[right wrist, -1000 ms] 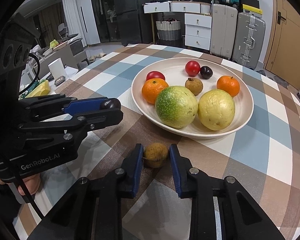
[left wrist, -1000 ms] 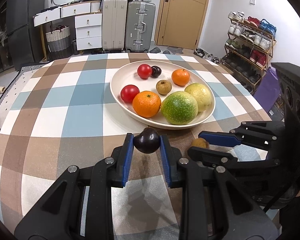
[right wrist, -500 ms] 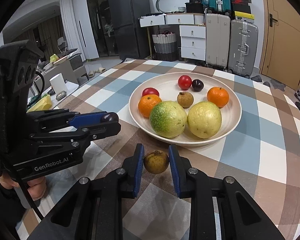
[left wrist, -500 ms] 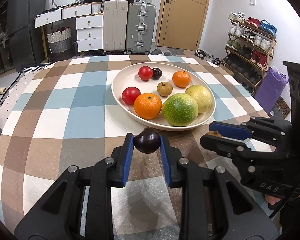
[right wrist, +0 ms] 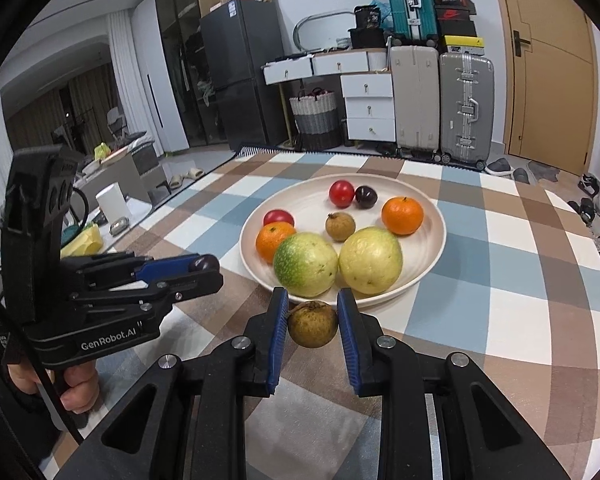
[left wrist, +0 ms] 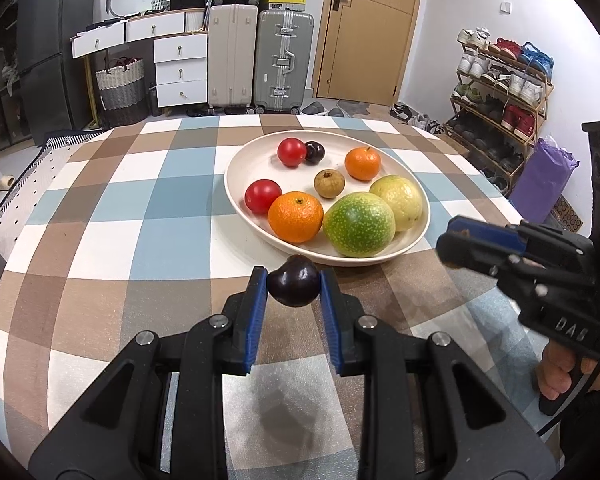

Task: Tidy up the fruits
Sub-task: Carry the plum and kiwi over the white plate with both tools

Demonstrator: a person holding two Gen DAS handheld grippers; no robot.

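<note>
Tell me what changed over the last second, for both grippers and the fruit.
The right gripper, jaws clamped on the small brown round fruit, lifted it off the checked tablecloth toward the wide cream plate. The left gripper stayed put, jaws shut on the dark purple plum. The fruit on the plate did not move.

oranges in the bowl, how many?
2. Near orange at the bowl's front, beside the green fruit; far orange toward the back right. None look hidden.
</note>
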